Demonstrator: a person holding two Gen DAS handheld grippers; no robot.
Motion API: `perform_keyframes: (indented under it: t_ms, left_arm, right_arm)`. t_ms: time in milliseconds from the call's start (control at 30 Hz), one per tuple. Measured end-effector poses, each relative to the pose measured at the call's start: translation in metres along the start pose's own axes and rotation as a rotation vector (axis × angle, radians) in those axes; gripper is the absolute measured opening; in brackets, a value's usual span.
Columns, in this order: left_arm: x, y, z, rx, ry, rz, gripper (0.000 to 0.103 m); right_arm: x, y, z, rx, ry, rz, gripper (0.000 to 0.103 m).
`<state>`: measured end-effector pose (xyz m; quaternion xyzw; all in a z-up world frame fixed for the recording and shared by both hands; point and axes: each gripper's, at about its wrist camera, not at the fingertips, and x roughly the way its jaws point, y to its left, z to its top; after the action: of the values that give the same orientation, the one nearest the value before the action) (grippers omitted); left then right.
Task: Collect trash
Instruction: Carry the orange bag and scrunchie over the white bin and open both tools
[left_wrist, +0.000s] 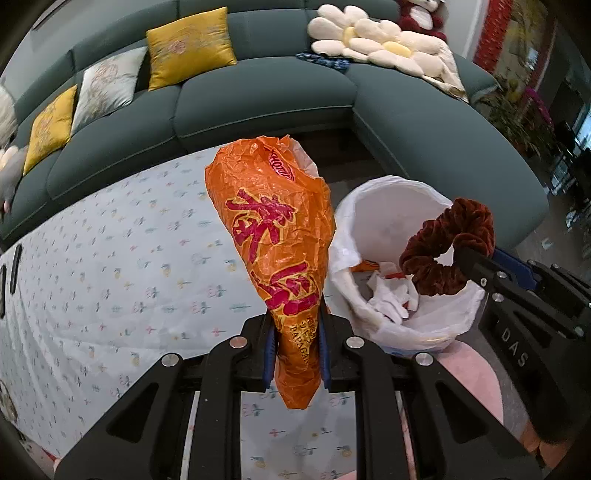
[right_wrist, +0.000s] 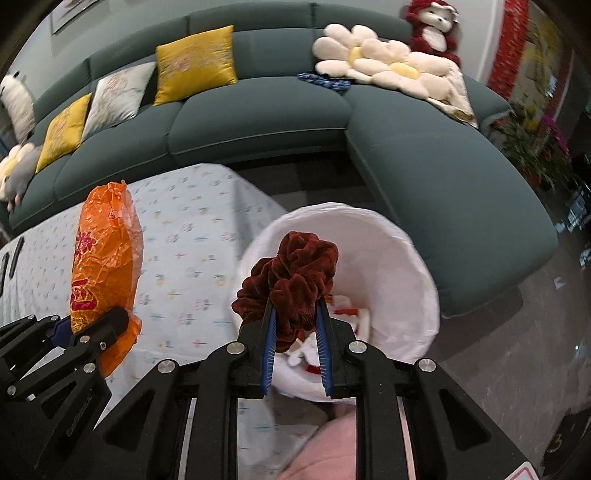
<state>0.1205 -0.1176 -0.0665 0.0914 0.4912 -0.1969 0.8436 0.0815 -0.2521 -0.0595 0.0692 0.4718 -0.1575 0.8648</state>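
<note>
1. Nearest your left camera, your left gripper (left_wrist: 296, 347) pinches the narrow lower end of an orange wrapper (left_wrist: 275, 236) between its blue pads; the crumpled wrapper stands up from the jaws, above the table.
2. The teal sofa (left_wrist: 258, 107) curves across the back, with yellow and pale cushions (left_wrist: 190, 46) on its seat, a flower-shaped pillow (right_wrist: 373, 62) and a red plush toy (right_wrist: 432, 31).
3. The table (left_wrist: 110, 266) under a pale patterned cloth fills the left side of both views.
4. The bin (right_wrist: 399, 266), lined with a white bag, stands just beside the table's edge, below your right gripper; white scraps and orange bits lie inside it.
5. Your right gripper (right_wrist: 295, 325) is clamped on a dark red velvet scrunchie (right_wrist: 295, 273), which bunches above the jaws over the bin's mouth.
6. In the left view, the scrunchie sits at the bin's right rim.
</note>
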Motion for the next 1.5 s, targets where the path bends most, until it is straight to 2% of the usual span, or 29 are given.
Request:
perform_keyframes:
  t_ms: [433,833,933,1000,1033,1500]
  left_arm:
    - [0.011,-0.057,0.022,0.094,-0.001,-0.044,0.018]
    - [0.019,-0.086,0.032,0.139,0.003,-0.065,0.019]
    - [0.018,-0.09,0.034,0.142,-0.007,-0.08,0.025]
    - [0.016,-0.093,0.035,0.143,-0.018,-0.073,0.041]
    - [0.015,-0.094,0.036,0.143,-0.024,-0.071,0.042]
    - [0.015,-0.091,0.037,0.134,-0.022,-0.054,0.044]
  right_arm:
    - [0.005,-0.064,-0.001,0.103,-0.004,-0.038,0.018]
    - [0.009,-0.086,0.0,0.155,-0.001,-0.046,0.018]
    - [0.01,-0.09,0.001,0.16,-0.001,-0.047,0.018]
    - [0.011,-0.091,0.002,0.165,-0.001,-0.048,0.018]
    - [0.011,-0.092,0.001,0.166,-0.001,-0.049,0.018]
    - [0.01,-0.092,0.006,0.166,-0.003,-0.04,0.019]
